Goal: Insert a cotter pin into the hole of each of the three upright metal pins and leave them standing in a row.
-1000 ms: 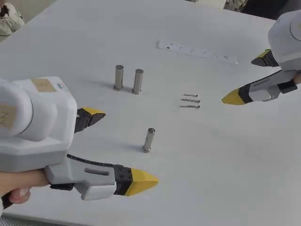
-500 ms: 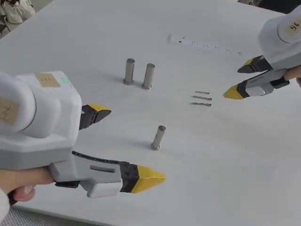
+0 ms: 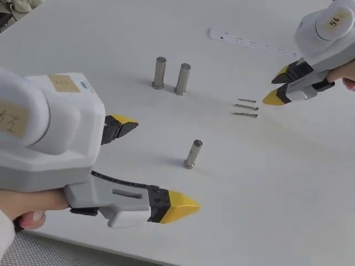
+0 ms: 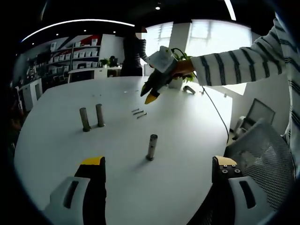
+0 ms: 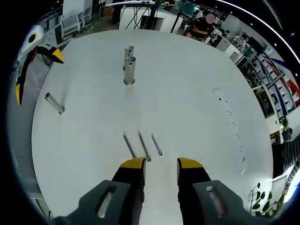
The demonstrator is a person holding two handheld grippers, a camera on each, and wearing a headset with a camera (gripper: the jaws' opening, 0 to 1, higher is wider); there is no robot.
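**Inspector:** Start nearest. Left side?

**Assessor:** The left gripper (image 3: 161,164) hovers low over the table (image 3: 83,50), jaws spread wide, nothing in them. The lone metal pin (image 3: 193,153) stands just ahead, on the line between the jaws. I judge the gripper is set there to steady that pin.

**Inspector:** Pin condition?

**Assessor:** Standing on its base, apart from the others, with no cotter fitted that I can make out.

**Inspector:** Further out?

**Assessor:** 3 cotter pins (image 3: 246,107) lie flat, side by side, untouched. The right gripper (image 3: 272,90) sits just beyond them, tips pointing down at them, jaws narrowed to a small gap and empty. That narrow gap likely suits so thin a part.

**Inspector:** The remaining pins?

**Assessor:** 2 stand upright close together: the outer pin (image 3: 160,72) and the inner pin (image 3: 182,78). Both are bare, well apart from the lone 1, so the row is not yet formed.

**Inspector:** Beyond?

**Assessor:** A white power strip (image 3: 252,43), clear of the work.
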